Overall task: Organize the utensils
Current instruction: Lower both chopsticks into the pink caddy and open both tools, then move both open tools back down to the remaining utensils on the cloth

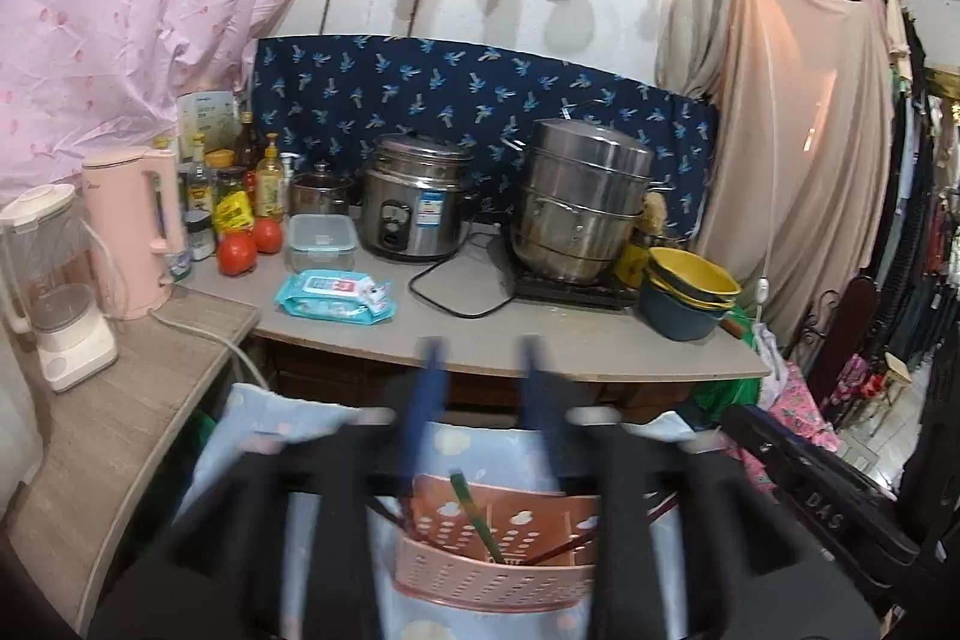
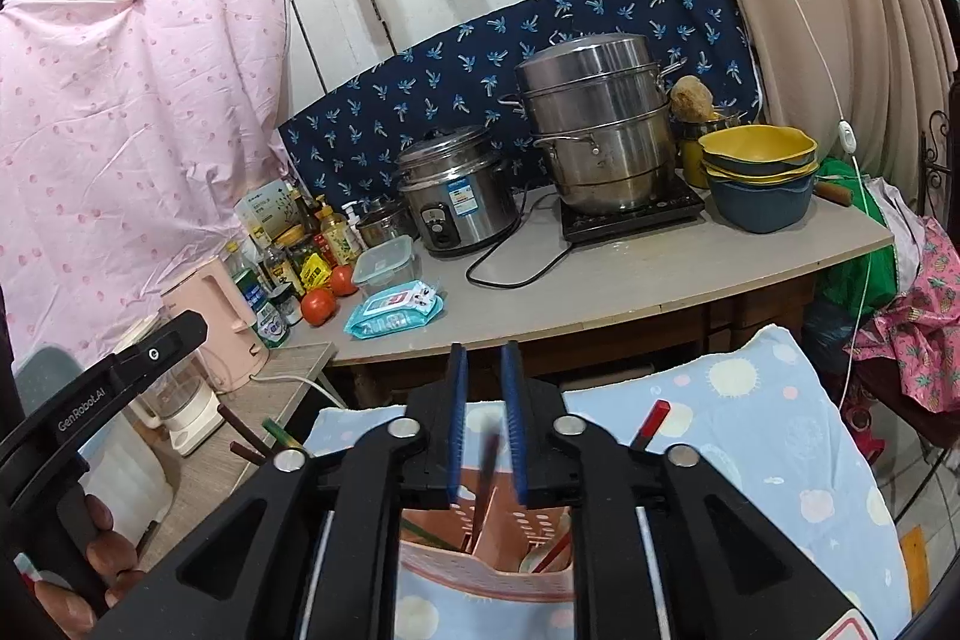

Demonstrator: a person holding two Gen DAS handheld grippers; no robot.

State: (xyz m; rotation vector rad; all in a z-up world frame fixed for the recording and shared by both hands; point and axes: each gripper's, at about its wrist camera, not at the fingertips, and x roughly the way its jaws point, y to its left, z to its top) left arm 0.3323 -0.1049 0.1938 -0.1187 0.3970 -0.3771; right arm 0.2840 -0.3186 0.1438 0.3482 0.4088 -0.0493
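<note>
The pink holder point(image 1: 498, 550) sits just below both my grippers, on the blue cloth point(image 2: 750, 436), and a green chopstick point(image 1: 474, 514) and dark red ones point(image 1: 558, 550) already lean in its slots. My left gripper point(image 1: 480, 358) stands spread above it with nothing between the pads; the view is smeared, so I trust only that. My right gripper point(image 2: 485, 370) is parted a little, and a dark chopstick point(image 2: 487, 466) hangs blurred in the gap, its tip down in the holder's middle compartment. I can't see either pad pressing on it, so I judge it is being let go. One more red-tipped stick point(image 2: 651, 421) lies on the cloth to the right, apart from the holder.

To finish this drop well, I'd keep the right gripper level over that compartment, let the jaws part fully before lifting, and rise straight up so a pad doesn't drag the stick back out. The holder looks light; a sideways nudge could tip it on the soft cloth. The left gripper could steady its rim if it rocks. The counter point(image 1: 540, 328) behind, with pots point(image 1: 582, 202) and bowls point(image 1: 690, 286), stays out of this
</note>
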